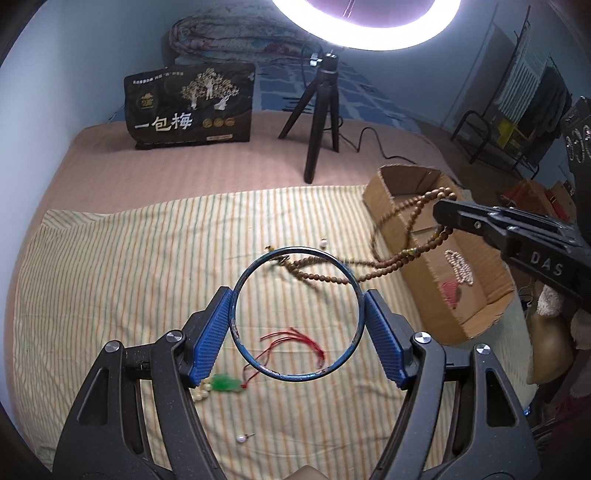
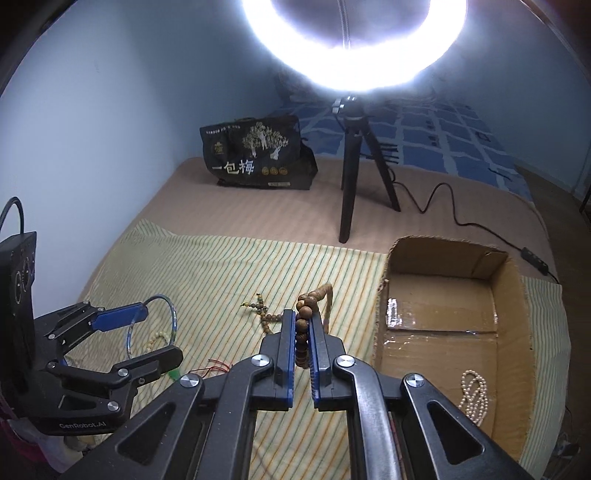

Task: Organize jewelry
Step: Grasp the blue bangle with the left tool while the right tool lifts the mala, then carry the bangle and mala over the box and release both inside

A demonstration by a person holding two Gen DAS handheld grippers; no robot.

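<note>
Black angular gripper arms with ribbed blue pads fill the foreground of both wrist views. From the left wrist camera, the left gripper [image 1: 297,314] pinches a thin, dark blue bangle [image 1: 295,258], its pads pressed against opposite sides of the hoop, which is held up above a striped cloth [image 1: 110,266] of fine green and yellow lines. Seen through and below the hoop, a red cord [image 1: 291,341] lies in loose curls on the cloth, joined to a small green pendant [image 1: 223,382] beside a few cream beads [image 1: 199,394]. Nearer the camera a pearl stud [image 1: 242,438] lies alone.

Farther back, a glossy black bag [image 1: 192,105] with gold tree print stands upright on a tan blanket [image 1: 110,166], and to its right a black tripod [image 1: 319,114] carries a glowing ring light [image 1: 365,33].

To the right, a long strand of round brown wooden beads [image 1: 325,271] trails from the cloth up to the right gripper [image 1: 441,212], crossing the rim of an open cardboard box [image 1: 436,314]. From the right wrist camera, the right gripper [image 2: 303,321] is pressed together on a bunch of these beads, with a loop bulging above the fingertips. A coiled pearl necklace [image 2: 474,397] rests on the box floor, close to its near right corner, and shiny tape crosses the cardboard bottom.
</note>
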